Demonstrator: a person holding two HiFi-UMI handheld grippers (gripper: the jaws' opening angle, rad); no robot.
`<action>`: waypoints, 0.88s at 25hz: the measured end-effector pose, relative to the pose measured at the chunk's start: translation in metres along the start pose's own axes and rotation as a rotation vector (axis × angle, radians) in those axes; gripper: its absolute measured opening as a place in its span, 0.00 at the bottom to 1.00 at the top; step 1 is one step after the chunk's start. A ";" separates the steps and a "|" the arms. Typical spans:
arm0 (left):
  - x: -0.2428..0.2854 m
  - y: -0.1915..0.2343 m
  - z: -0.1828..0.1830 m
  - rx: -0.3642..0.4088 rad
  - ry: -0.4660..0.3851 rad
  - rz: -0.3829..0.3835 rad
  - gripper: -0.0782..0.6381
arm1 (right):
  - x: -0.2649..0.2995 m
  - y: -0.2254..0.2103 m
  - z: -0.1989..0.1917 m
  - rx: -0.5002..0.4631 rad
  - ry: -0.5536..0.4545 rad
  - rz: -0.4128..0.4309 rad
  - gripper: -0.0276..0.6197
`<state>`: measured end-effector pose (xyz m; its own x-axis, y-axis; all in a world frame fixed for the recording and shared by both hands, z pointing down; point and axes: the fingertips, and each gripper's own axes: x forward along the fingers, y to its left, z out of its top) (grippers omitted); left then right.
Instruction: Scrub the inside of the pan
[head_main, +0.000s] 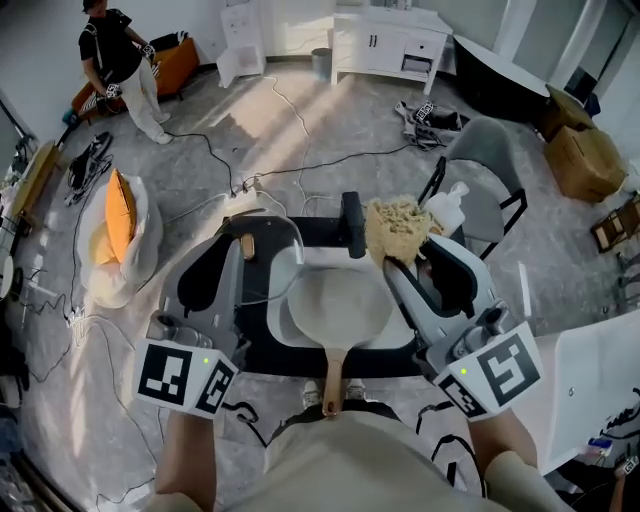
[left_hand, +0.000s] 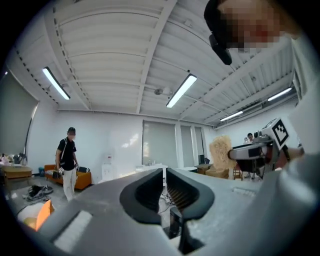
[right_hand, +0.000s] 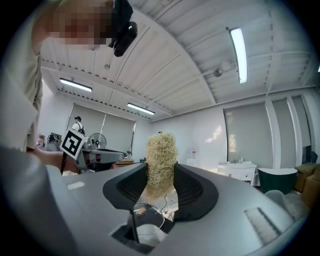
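Head view, nearest first: 2 bare forearms reach forward, each carrying a gripper with a black-and-white marker cube. Between them the pan's wooden handle (head_main: 333, 375) points back toward the person, and the pan (head_main: 338, 305) sits flat on a dark table (head_main: 262, 352), its round inside pale grey and even in tone, facing straight up, with a lighter raised rim around it. Just left of the pan lies a glass lid (head_main: 262, 262) with a small wooden knob (head_main: 247, 246). The left gripper (head_main: 238, 252) hangs over this lid; in the left gripper view its jaws stand almost together, a thin slit between the ribbed pads, and the left gripper (left_hand: 164, 181) has nothing in it. The right gripper (head_main: 396, 262) reaches in at the pan's far right corner, and the right gripper view shows its jaws pressed onto a straw-coloured fibrous scrubber (right_hand: 161, 164), whose bushy top stands up past the right gripper (right_hand: 161, 186). From above, the scrubber (head_main: 398, 228) sits beyond the pan's far rim, not on its inside. Farther off stand a white bottle (head_main: 449, 208) and a grey chair (head_main: 487, 165), an orange cushion (head_main: 119, 218) at left, then white cabinets (head_main: 388, 45) and a person (head_main: 122, 62) in a black top by the far wall.
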<state>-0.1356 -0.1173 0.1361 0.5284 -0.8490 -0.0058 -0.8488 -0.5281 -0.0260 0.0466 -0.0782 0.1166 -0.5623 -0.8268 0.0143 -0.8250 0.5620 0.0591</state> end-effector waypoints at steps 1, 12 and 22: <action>-0.004 -0.002 0.007 0.017 -0.024 -0.005 0.14 | -0.004 0.000 0.007 -0.006 -0.013 -0.007 0.30; -0.030 -0.028 0.029 0.139 -0.140 -0.039 0.13 | -0.043 0.001 0.031 -0.053 -0.054 -0.066 0.30; -0.032 -0.034 -0.006 0.110 -0.082 -0.053 0.13 | -0.047 0.018 -0.015 0.005 0.027 -0.049 0.30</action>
<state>-0.1236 -0.0719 0.1428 0.5759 -0.8133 -0.0827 -0.8148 -0.5630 -0.1382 0.0587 -0.0296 0.1315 -0.5197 -0.8535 0.0389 -0.8517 0.5211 0.0556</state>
